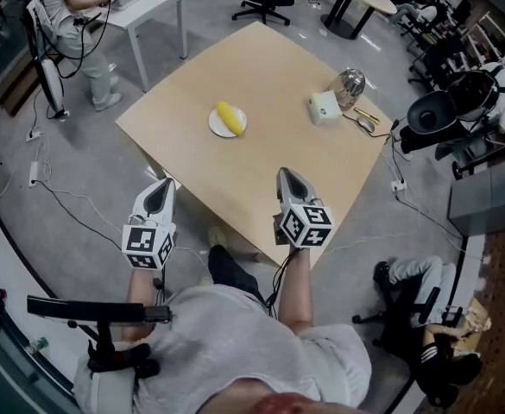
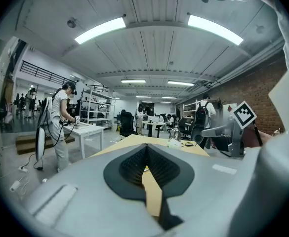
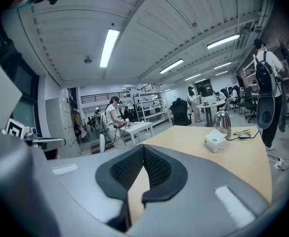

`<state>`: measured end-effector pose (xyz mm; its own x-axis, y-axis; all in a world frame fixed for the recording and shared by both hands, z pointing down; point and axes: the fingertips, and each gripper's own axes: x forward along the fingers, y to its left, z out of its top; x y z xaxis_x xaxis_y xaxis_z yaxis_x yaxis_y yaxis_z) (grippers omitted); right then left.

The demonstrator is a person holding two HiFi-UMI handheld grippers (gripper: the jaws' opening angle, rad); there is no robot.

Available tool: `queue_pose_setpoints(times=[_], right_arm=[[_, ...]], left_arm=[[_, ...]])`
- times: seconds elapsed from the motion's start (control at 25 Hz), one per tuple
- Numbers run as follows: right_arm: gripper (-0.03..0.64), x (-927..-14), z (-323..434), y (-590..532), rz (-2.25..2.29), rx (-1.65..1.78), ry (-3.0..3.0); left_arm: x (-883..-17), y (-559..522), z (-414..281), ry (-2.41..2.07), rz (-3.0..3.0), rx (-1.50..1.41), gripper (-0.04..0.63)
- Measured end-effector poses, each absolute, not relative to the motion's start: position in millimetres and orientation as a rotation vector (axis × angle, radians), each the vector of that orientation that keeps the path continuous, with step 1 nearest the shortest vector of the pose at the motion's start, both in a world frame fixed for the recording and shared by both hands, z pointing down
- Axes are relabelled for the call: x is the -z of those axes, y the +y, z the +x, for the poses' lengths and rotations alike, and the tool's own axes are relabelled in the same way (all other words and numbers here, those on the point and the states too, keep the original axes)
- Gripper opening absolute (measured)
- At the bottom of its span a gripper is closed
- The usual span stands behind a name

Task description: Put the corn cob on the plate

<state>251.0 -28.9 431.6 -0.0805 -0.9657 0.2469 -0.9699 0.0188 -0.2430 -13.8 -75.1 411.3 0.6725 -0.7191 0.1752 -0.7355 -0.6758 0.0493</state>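
Corn [image 1: 228, 117] on plate [image 1: 214, 127], mid-table [image 1: 261, 188]. Left gripper [image 1: 167, 183] and right gripper [image 1: 285, 173], at the table's near edge: jaws pressed together, empty.

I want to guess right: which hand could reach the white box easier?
Probably the right gripper: it is over the table, nearer the white box. The left gripper hangs beyond the edge.

The room is bright. Long lights [image 2: 102, 30] on the ceiling shine down, and they glare white. The table [image 1: 261, 158] is lit evenly, with soft shadows. The plate [image 1: 214, 126] looks very white. All views bend at the edges. Both gripper views have dark corners, and the close grey parts there look blurry. Far things look sharp.
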Motion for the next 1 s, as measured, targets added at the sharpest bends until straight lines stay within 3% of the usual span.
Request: queue_pose_setpoints(times=[1.0], right_arm=[[0.006,-443.3,230.3,20.4,2.116,-0.508,-2.228]], left_arm=[[-403.9,-61.7,-15.9,-1.156,2.803,-0.155,0.020]])
